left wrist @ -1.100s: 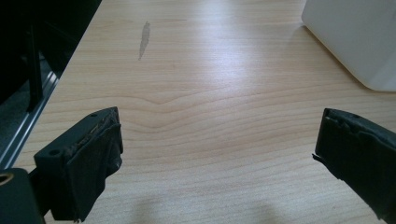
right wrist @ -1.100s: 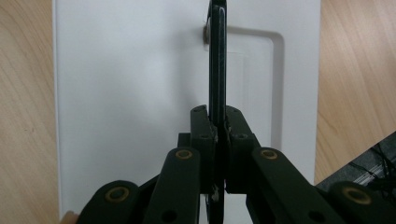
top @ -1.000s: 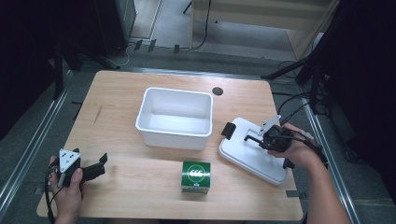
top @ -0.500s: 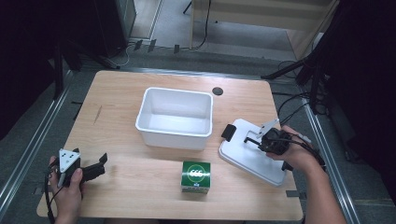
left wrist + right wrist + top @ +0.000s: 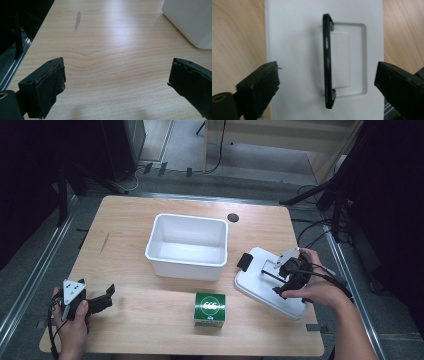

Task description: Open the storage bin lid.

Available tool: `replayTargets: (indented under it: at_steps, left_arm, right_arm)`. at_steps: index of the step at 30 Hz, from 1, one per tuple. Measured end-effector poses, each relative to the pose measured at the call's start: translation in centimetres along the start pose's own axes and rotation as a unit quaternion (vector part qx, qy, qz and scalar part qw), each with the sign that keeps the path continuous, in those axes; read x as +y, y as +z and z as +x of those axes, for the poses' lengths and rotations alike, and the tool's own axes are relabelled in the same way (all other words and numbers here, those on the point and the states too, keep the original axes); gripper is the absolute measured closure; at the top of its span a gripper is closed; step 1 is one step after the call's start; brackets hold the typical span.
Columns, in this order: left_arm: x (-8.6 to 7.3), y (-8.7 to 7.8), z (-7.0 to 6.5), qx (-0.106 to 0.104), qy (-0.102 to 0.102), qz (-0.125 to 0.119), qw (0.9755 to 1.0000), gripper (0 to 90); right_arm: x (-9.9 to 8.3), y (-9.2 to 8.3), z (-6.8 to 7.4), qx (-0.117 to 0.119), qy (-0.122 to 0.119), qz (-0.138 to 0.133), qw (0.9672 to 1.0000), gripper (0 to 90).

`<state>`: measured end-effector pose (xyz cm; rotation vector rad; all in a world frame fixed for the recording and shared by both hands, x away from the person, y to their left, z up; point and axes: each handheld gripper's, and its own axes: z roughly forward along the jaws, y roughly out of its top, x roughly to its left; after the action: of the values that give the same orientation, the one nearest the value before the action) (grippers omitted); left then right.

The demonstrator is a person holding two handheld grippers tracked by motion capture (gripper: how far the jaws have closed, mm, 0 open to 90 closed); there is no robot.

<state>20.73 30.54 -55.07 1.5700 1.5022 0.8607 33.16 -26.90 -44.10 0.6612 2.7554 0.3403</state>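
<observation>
High view is showing your right claw [image 5: 280, 272] hovering over the white lid [image 5: 270, 282], which is lying flat on the tabletop [image 5: 150, 320] just right of the open white bin [image 5: 187, 245], with a green box [image 5: 209, 309] near its front left. Right gripper view is looking straight down on the lid's black handle [image 5: 327, 60], which is standing up from its recess [image 5: 348, 60], and your jaws are gaping wide with nothing between them yet, one on each side of the handle.

You are lining up well, so I judge the step in hand to be the grasp of that handle. You are wanting the bar centred between the pads before you are closing; right now it is sitting a little nearer the left pad [image 5: 262, 85], so nudging sideways should be helping. Coming down squarely should be keeping the thin bar from slipping out.

Your right hand [image 5: 312, 285] is arching over the lid from its right edge, wrist bent, claw pointing down. Your left claw [image 5: 102, 297] is resting low near the front left corner, jaws spread and empty, aimed across bare wood toward the bin.
</observation>
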Motion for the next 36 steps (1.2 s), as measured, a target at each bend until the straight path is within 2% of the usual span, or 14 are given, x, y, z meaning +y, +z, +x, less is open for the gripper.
replayTargets:
  at_steps: [4, 12, 17, 23, 34, 36]
  left_arm:
    - [0.0, 0.0, 0.0, 0.000, 0.000, 0.000, 1.0000, 1.5]
    - [0.0, 0.0, 0.0, 0.000, 0.000, 0.001, 1.0000, 1.5]
    - [0.0, 0.0, 0.0, 0.000, 0.002, 0.003, 1.0000, 1.5]
    - [0.0, 0.1, 0.0, 0.000, -0.002, 0.000, 1.0000, 1.5]
    - [0.0, 0.0, 0.0, -0.001, -0.002, 0.000, 1.0000, 1.5]
    - [0.0, 0.0, 0.0, -0.001, -0.002, 0.000, 1.0000, 1.5]
  right_arm:
    - [0.4, -0.6, 0.5, 0.006, -0.003, -0.009, 0.9999, 0.0]
    - [2.6, -1.9, 2.4, 0.011, -0.032, -0.028, 0.9990, 0.0]
    - [4.0, -2.1, 3.7, 0.015, -0.052, -0.033, 0.9980, 0.0]
    - [5.5, -2.3, 5.2, 0.019, -0.064, -0.039, 0.9970, 0.0]
    - [8.1, -2.1, 8.2, 0.037, -0.103, -0.042, 0.9931, 0.0]
    - [8.2, -2.1, 8.4, 0.037, -0.107, -0.043, 0.9926, 0.0]
